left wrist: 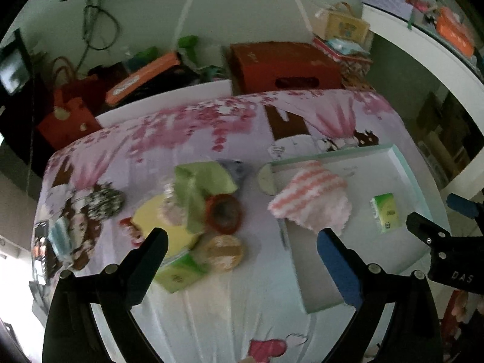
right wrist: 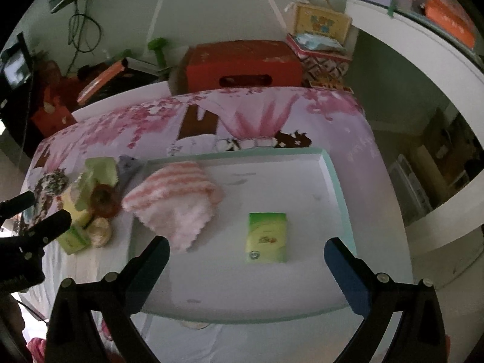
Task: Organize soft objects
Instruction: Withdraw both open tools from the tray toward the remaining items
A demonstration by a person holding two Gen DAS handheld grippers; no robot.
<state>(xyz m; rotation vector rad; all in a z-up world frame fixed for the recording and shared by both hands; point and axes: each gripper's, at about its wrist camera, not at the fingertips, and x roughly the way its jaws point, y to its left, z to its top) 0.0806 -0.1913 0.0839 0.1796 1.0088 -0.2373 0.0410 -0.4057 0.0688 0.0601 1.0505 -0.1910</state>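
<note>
Both tools hang wide open and empty, the right tool (right wrist: 246,267) over the white tray (right wrist: 338,187), where a green tissue pack (right wrist: 267,237) lies flat and a pink striped cloth (right wrist: 178,202) drapes over its left rim, the left tool (left wrist: 242,260) above the heap of soft things (left wrist: 196,211) on the flowered desk (left wrist: 230,308).

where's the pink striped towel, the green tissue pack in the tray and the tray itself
pink striped towel (right wrist: 175,199): right wrist view, middle of its fluffy top.
green tissue pack (right wrist: 267,237): right wrist view, centre of its face.
tray (right wrist: 338,187): right wrist view, right rim.
</note>
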